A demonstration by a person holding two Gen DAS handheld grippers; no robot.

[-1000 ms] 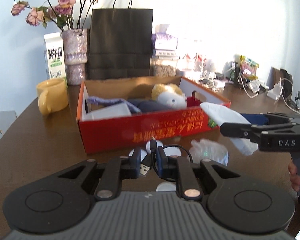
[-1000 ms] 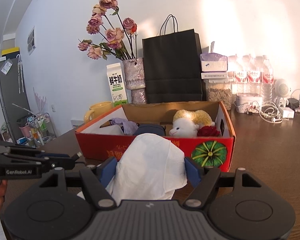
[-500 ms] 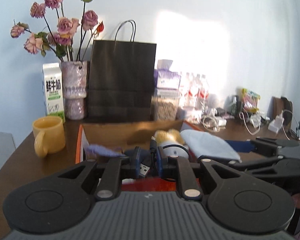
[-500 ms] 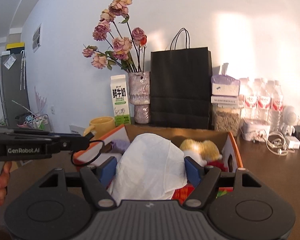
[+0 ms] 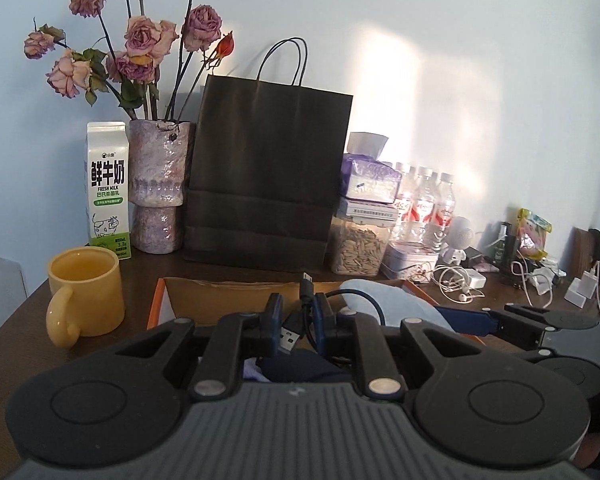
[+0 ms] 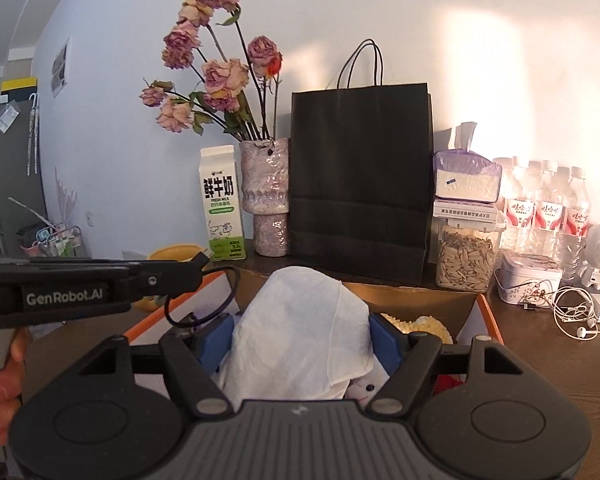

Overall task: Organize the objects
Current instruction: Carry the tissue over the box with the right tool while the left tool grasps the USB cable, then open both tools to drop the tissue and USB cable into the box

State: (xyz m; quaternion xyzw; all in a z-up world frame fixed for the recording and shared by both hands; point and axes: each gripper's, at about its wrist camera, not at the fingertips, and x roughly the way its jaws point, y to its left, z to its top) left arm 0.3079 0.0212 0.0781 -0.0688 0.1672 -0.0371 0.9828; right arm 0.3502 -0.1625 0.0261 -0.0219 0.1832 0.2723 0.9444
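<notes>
My left gripper (image 5: 298,322) is shut on a black USB cable (image 5: 296,328) and holds it above the open cardboard box (image 5: 220,290). The cable loop hangs from it in the right wrist view (image 6: 204,300). My right gripper (image 6: 300,332) is shut on a white crumpled tissue bag (image 6: 300,332), also above the box (image 6: 488,316). The bag shows pale blue in the left wrist view (image 5: 388,304). Inside the box I see a plush toy (image 6: 424,326) and dark cloth (image 5: 300,366).
Behind the box stand a black paper bag (image 5: 266,168), a vase of dried roses (image 5: 156,184), a milk carton (image 5: 108,188) and a yellow mug (image 5: 82,292). A seed jar (image 6: 466,256), water bottles (image 6: 548,208) and loose cables (image 6: 572,308) crowd the right.
Both grippers have risen from table level and moved forward over the box, each still holding its object. The box front is now out of view below them.
</notes>
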